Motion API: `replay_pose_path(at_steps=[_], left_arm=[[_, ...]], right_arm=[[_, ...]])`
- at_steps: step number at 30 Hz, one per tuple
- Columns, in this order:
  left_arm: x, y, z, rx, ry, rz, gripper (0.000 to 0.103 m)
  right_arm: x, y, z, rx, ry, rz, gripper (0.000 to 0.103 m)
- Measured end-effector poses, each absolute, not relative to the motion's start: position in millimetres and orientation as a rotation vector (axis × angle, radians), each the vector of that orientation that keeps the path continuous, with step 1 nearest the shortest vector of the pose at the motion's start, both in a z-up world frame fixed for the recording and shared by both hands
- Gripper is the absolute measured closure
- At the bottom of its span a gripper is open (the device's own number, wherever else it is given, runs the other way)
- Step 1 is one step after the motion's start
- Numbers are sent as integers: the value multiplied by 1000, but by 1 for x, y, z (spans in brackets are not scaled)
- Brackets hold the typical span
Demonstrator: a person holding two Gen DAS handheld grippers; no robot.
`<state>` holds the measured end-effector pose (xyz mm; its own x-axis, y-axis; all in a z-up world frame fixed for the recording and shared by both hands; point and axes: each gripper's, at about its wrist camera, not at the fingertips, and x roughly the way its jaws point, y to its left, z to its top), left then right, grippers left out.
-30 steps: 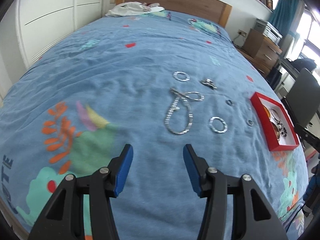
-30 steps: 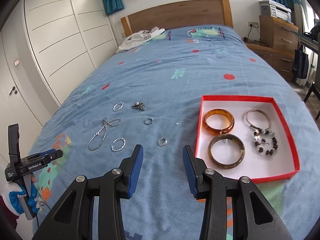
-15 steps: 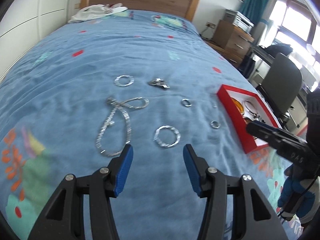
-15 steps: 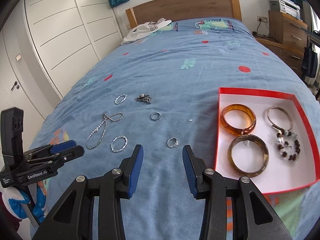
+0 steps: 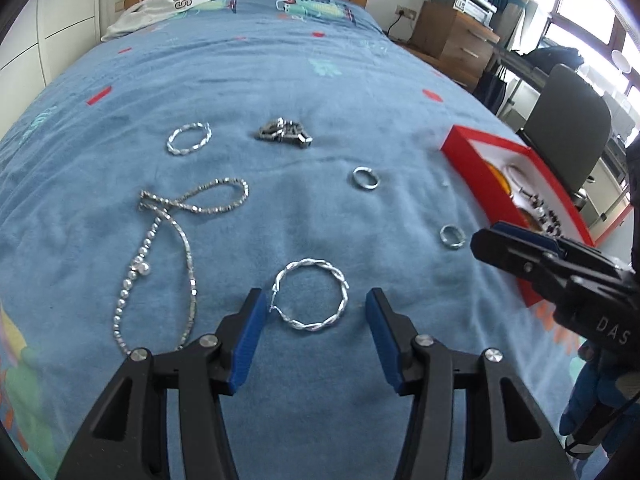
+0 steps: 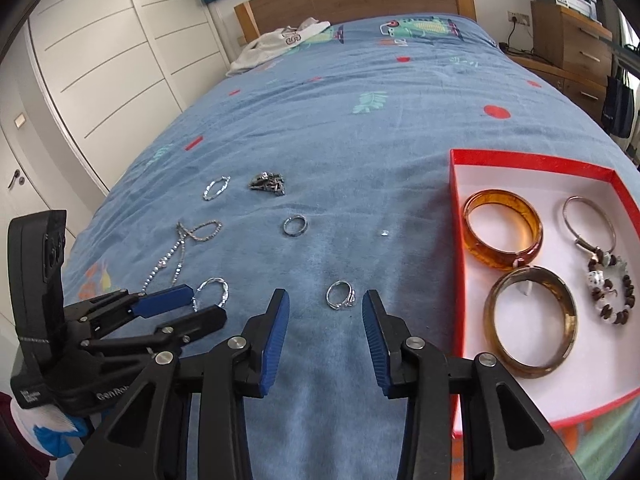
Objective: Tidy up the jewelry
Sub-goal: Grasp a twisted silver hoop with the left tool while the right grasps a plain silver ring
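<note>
Since a second ago, the left tool (image 5: 314,308) has closed in on the twisted hoop (image 5: 310,295), fingers spread either side; pinch its rim squarely. From the right view, the right tool (image 6: 325,310), also spread, frames a ring (image 6: 341,295) left of the red box (image 6: 456,248).

Blue patterned bed (image 6: 360,128), twisted hoop (image 5: 310,295) nearest, beaded necklace (image 5: 176,240) at left, second hoop (image 5: 189,139) and metal clump (image 5: 284,133) farther, two rings (image 5: 365,178) toward red tray (image 6: 458,240) at right, white garment (image 6: 280,42) at far end
</note>
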<state>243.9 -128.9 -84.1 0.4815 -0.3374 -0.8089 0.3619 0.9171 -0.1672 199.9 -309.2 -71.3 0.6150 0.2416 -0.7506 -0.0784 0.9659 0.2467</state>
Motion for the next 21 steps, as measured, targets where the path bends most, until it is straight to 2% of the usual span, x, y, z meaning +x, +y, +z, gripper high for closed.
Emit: replay_pose_path(at_steps=[9, 12, 21], left_arm=[[251, -131, -94, 23, 970, -420, 54], [251, -133, -94, 42, 960, -414, 63], [246, -131, -85, 49, 952, -413, 65]], right_arm=[[220, -303, -92, 183, 945, 146, 79], [224, -300, -96, 167, 958, 138, 84], [219, -302, -90, 169, 934, 140, 84]])
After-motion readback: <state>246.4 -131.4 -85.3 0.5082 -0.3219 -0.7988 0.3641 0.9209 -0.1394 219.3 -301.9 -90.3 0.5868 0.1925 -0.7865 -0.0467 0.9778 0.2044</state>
